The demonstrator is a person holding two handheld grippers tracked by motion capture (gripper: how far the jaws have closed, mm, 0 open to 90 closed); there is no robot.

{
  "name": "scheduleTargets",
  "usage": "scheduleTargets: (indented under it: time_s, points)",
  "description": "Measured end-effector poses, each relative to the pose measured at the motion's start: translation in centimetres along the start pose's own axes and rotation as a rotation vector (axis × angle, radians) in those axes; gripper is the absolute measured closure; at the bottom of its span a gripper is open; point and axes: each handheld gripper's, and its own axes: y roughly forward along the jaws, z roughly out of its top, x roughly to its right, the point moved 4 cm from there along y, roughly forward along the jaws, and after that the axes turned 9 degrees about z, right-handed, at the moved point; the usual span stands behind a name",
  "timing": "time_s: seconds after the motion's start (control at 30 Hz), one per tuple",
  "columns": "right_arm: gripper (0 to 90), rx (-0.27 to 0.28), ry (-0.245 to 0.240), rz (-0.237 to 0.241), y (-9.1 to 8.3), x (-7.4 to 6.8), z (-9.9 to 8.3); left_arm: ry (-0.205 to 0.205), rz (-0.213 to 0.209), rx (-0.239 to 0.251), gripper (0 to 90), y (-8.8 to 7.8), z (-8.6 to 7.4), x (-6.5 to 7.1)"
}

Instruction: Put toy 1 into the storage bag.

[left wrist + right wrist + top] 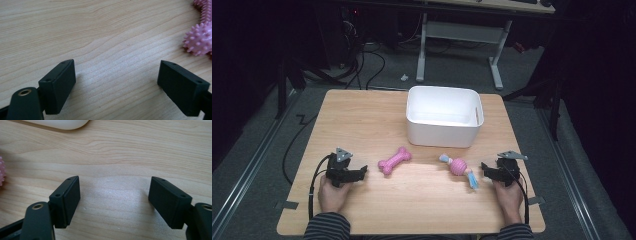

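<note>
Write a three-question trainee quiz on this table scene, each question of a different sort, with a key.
1. True or false: the left gripper holds the pink bone toy.
2. Multiple choice: what lies nearest the right gripper? A. the white bin B. the pink bone toy C. the pink ball toy with blue ends
3. Fill in: the white bin's inside looks ____.

Key:
1. False. In the left gripper view its fingers stand wide apart over bare table, with the toy off to one side.
2. C.
3. Empty.
</note>
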Motion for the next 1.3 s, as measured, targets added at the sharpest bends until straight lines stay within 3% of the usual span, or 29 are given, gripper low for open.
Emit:
scheduleTargets:
  time_s: [1.3]
  points:
    - [27.0, -0.002, -0.001, 0.000, -0.03, -0.05, -0.01, -0.015, 0.011, -0.006, 14.2, 0.13, 0.15, 0.20]
